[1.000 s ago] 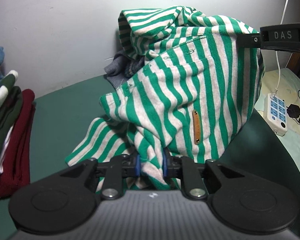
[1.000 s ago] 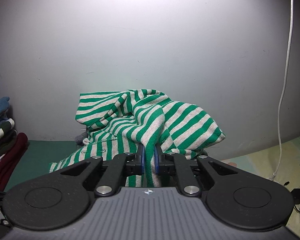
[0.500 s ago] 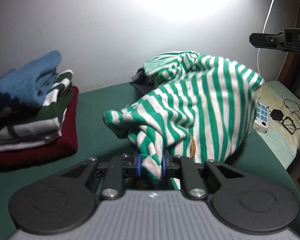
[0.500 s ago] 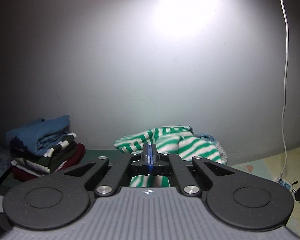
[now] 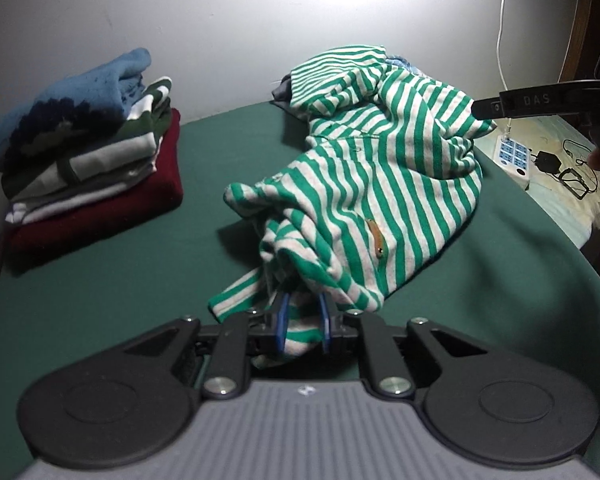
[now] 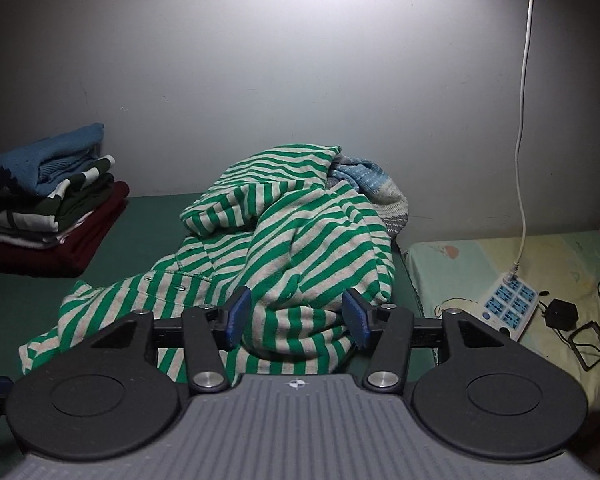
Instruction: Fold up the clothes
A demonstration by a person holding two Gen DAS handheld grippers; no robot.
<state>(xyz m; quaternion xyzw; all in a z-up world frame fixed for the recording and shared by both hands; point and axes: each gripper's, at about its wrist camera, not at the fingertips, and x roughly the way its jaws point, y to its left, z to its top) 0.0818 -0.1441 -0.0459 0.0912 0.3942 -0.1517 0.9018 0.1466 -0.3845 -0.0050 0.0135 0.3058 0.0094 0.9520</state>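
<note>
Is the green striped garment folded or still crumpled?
Crumpled, not folded. The green striped garment lies bunched in irregular heaps on the green table, unlike the flat stack of folded clothes beside it.

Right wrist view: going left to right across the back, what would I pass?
Stack of folded clothes → striped green top → blue knit garment → power strip → black charger.
</note>
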